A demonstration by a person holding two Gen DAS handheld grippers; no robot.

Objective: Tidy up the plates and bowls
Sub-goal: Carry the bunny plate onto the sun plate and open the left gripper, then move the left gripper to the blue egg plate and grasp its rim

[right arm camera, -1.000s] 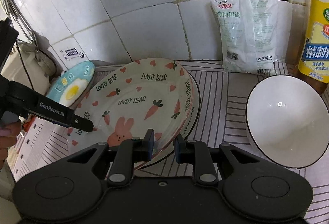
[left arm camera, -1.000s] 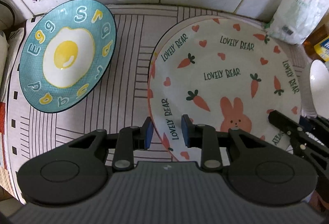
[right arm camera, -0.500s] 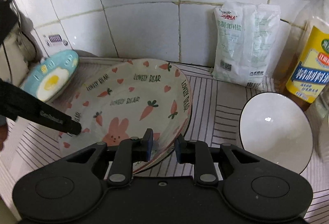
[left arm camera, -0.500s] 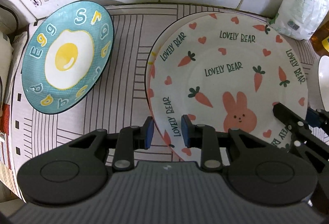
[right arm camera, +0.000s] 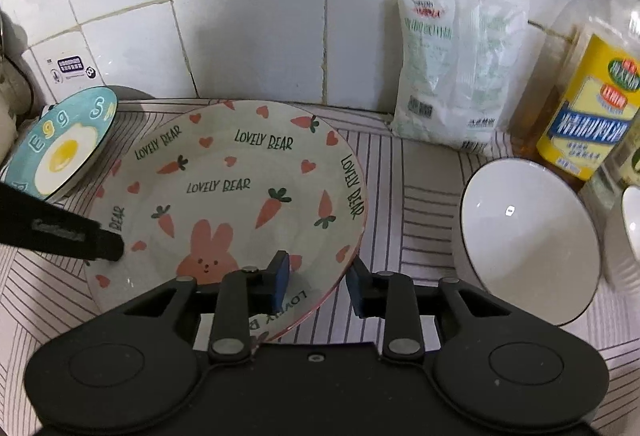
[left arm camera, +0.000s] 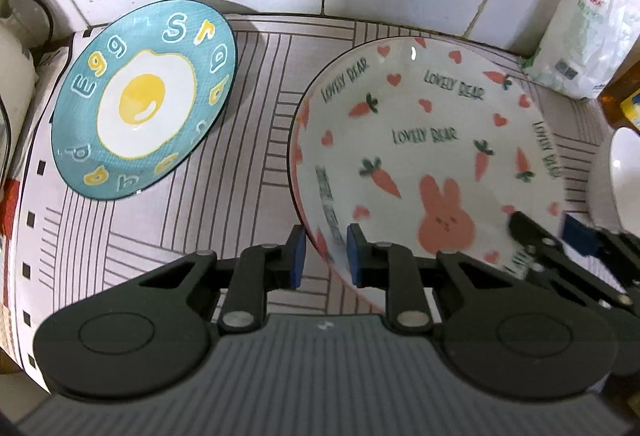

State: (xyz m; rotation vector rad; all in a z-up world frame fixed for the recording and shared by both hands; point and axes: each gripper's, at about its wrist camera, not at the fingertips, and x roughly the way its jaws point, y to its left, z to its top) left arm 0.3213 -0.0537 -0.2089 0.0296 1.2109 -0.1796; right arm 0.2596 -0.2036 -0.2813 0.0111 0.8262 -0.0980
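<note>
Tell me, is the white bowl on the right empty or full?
Empty: the white bowl shows only its bare, glossy inside.
</note>
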